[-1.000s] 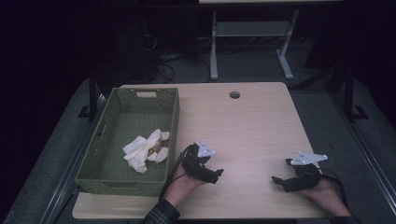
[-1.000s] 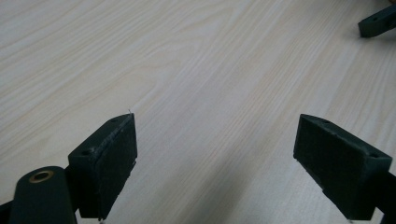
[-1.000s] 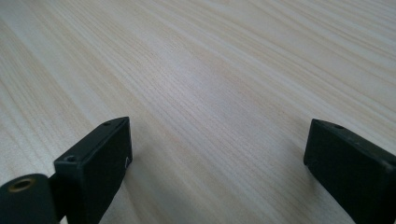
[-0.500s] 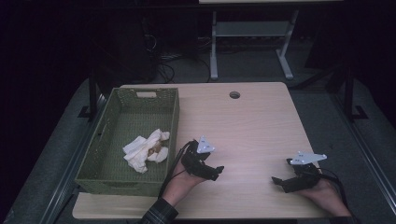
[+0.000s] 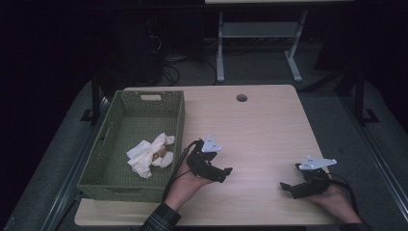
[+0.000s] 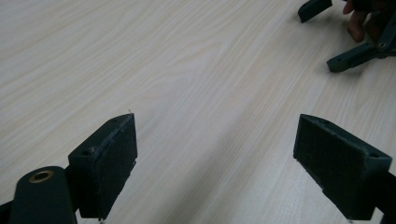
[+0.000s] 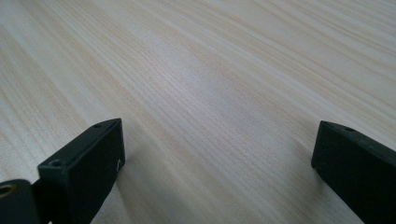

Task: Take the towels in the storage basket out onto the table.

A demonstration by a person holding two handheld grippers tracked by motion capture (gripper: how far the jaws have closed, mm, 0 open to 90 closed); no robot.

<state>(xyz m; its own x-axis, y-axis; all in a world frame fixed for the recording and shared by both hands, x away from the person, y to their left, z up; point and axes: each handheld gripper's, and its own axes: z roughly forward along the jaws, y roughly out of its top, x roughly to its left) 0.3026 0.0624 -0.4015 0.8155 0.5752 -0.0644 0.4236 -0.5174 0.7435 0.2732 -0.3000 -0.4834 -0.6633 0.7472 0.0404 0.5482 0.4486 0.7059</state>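
Jaws spread wide on both grippers, nothing held. Left gripper (image 5: 226,172) sits low over the bare table (image 5: 260,125), just right of the basket (image 5: 179,120); right gripper (image 5: 286,187) rests near the table's right front, well apart from it. Count: one green basket, one crumpled white cloth (image 5: 146,155) lying inside it.

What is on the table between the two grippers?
Nothing: in the high view, just bare wooden table lies between the left gripper and the right gripper.
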